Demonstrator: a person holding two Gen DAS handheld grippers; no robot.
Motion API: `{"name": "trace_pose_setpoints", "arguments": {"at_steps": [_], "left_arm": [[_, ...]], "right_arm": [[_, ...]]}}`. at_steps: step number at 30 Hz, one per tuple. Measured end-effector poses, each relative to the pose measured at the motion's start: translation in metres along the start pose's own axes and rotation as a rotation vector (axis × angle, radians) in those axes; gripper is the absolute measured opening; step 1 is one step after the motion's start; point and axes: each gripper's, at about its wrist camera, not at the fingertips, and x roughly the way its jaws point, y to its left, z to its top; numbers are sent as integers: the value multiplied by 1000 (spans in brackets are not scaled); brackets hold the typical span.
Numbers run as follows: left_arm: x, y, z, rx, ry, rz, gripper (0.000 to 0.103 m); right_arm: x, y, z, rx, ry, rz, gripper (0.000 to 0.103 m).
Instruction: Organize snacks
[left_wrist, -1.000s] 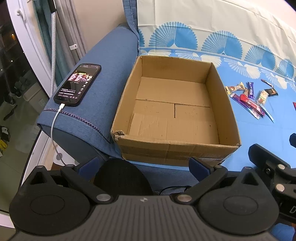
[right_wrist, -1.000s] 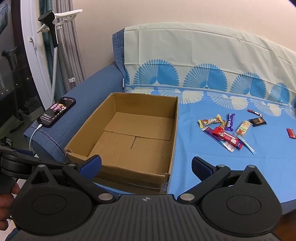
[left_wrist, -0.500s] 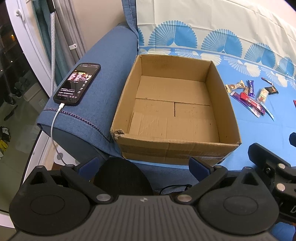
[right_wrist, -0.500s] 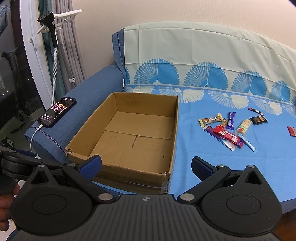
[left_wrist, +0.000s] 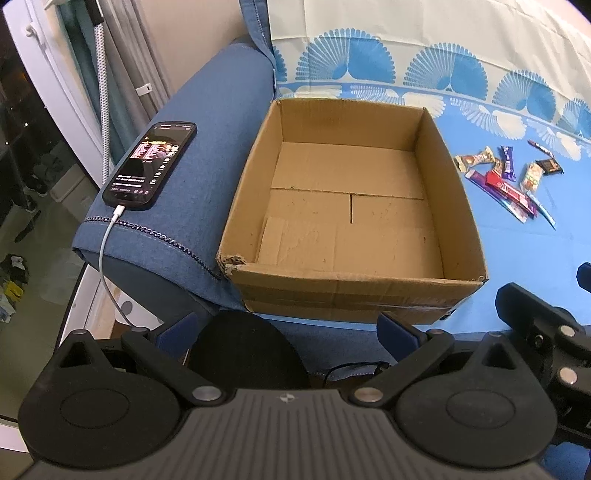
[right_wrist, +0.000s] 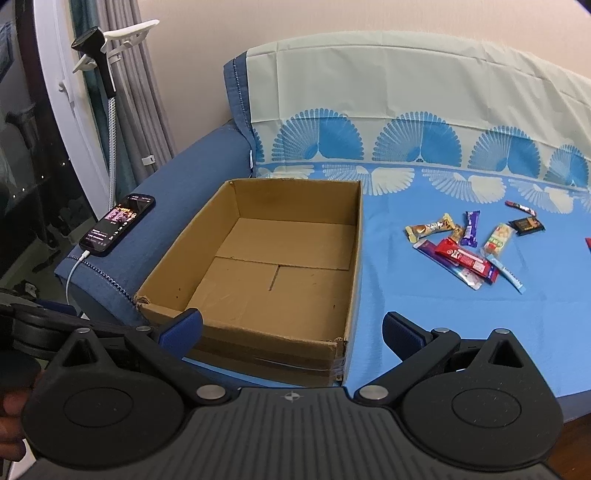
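**Nothing picked yet: box bare, snacks waiting on the sheet**

The box (right_wrist: 258, 266) sits on the blue sheet (right_wrist: 424, 325) against the sofa arm (left_wrist: 207, 155), and its cardboard floor shows bare in both views; the snacks (right_wrist: 469, 247) lie in a loose cluster on the sheet to the right of the box, well apart from it, with a dark square packet (right_wrist: 526, 226) and a thin red stick (right_wrist: 520, 207) a little farther back, and a red edge at the frame's right border that is too cut off to name. A phone (left_wrist: 149, 166) on a white cable rests on the sofa arm and has no part in the job.

Both tools hang back at the near edge of the seat; the left gripper (left_wrist: 284, 328) has its jaws spread wide with nothing between them; the right gripper (right_wrist: 291, 328) is likewise spread wide and holds nothing.

By my reading the task stands at its very start: approach, no pick made. The next move would fall to the right gripper, the nearer one to the cluster; it needs to travel forward and rightward, drop low over one wrapper, and close across its narrow width; the overlapping red and purple bars (right_wrist: 461, 260) may drag a neighbour, so an outlying piece such as the gold-wrapped bar (right_wrist: 430, 228) looks the easier first take.
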Motion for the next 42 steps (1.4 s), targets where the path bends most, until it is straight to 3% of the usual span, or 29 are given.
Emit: {"name": "trace_pose_setpoints", "arguments": {"at_steps": [5,8,15,20,25,29,32,38,42], "left_arm": [[-2,-17,15,29,2,-20,103],[-3,-38,31,44,3,-63,103],[13,-126,92,106,39,-191,103],[53,-204,142,126,71,-254,103],[130,-273,176,122,159,-213,103],[201,-319,185,113,263,-168,103],[243,-347,188,144,338,-178,103],[280,-364,216,1,366,-279,103],[287,-360,217,1,359,-237,103]], "right_arm": [[3,-24,5,78,-12,4,103],[1,-56,10,159,-41,-35,103],[-1,-172,5,332,-98,-258,103],[17,-252,0,412,-85,-378,103],[68,-325,14,531,-38,-421,103],[122,-368,30,544,3,-420,103],[162,-391,39,532,22,-406,103],[242,-438,69,523,55,-320,103],[305,-450,94,478,117,-283,103]]}}
